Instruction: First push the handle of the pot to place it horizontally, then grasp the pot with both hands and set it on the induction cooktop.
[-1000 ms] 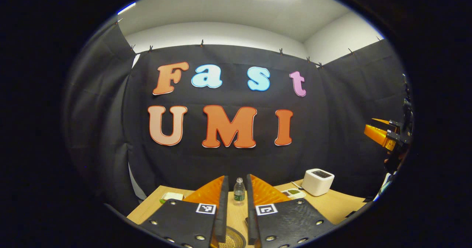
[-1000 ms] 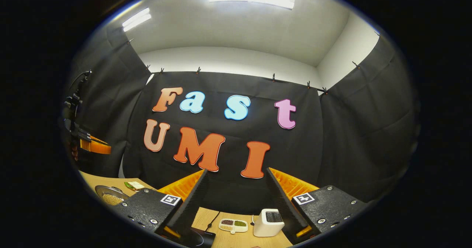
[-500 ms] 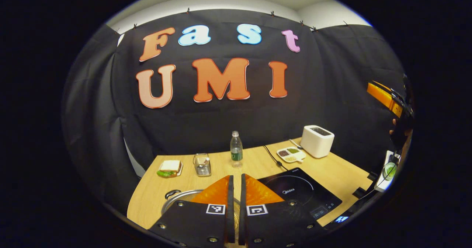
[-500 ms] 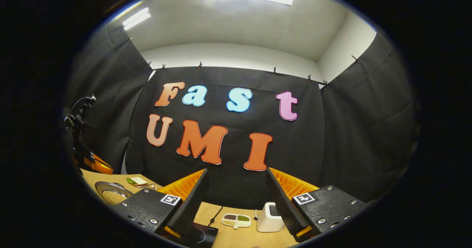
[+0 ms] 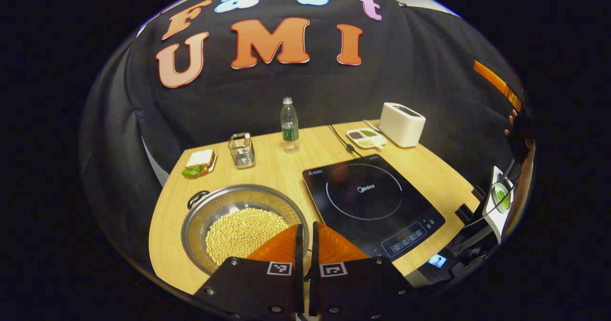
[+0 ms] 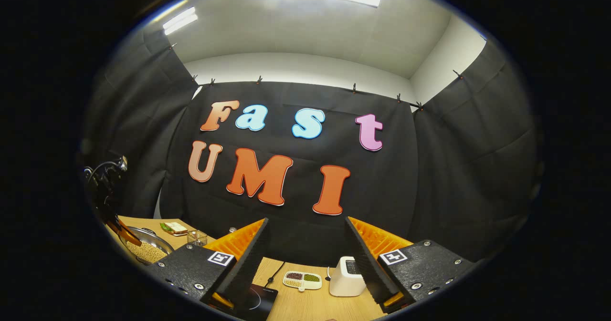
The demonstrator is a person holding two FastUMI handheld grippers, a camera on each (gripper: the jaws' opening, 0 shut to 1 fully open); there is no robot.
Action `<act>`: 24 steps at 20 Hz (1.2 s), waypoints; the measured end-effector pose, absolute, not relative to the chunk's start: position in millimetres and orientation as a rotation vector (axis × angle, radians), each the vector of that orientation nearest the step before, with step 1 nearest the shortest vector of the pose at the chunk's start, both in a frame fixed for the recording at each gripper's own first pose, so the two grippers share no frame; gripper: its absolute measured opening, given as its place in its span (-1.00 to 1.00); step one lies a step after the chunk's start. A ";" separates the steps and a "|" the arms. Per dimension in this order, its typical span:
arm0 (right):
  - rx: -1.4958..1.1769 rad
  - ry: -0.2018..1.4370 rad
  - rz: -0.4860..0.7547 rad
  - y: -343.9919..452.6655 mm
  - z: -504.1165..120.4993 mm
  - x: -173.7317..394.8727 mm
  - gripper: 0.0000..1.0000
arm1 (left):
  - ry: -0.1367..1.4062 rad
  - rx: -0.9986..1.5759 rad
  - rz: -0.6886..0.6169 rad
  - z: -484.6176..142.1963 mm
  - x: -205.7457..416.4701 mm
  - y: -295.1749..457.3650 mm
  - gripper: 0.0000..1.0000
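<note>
While the left gripper (image 5: 304,237) hangs above the table's (image 5: 432,170) near edge with its fingers all but closed on nothing, the pot (image 5: 243,226) sits just ahead and left of their tips, filled with pale beans. Its one visible loop handle (image 5: 197,198) lies on the far-left rim, well off horizontal. Judgement: the handle push is not yet done; best lower the closed tips beside the handle, nudge slowly, and keep the pot flat so nothing spills. The induction cooktop (image 5: 372,206) lies just right of the fingers, bare. The right gripper (image 6: 305,244) is held high and tilted toward the wall, fingers wide apart and empty, a toaster (image 6: 346,278) showing between them.
</note>
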State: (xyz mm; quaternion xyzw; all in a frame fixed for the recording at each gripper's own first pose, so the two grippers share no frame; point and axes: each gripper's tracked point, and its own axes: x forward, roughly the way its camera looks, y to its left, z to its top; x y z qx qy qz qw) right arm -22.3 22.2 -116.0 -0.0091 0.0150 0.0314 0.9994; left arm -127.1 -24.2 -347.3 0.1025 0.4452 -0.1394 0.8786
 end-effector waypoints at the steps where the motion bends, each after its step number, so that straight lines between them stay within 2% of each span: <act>1: -0.016 0.032 0.060 21.3 -117.8 -24.4 0.90 | 0.961 0.211 -0.295 -357.2 -135.2 -23.4 -0.87; 12: -0.020 0.041 0.054 22.1 -126.1 -32.5 0.91 | 1.198 0.270 -0.343 -409.9 -207.2 14.8 -0.88; 24: -0.048 0.053 0.033 13.6 -130.5 -37.7 0.91 | 1.339 0.275 -0.336 -457.3 -215.4 28.1 -0.89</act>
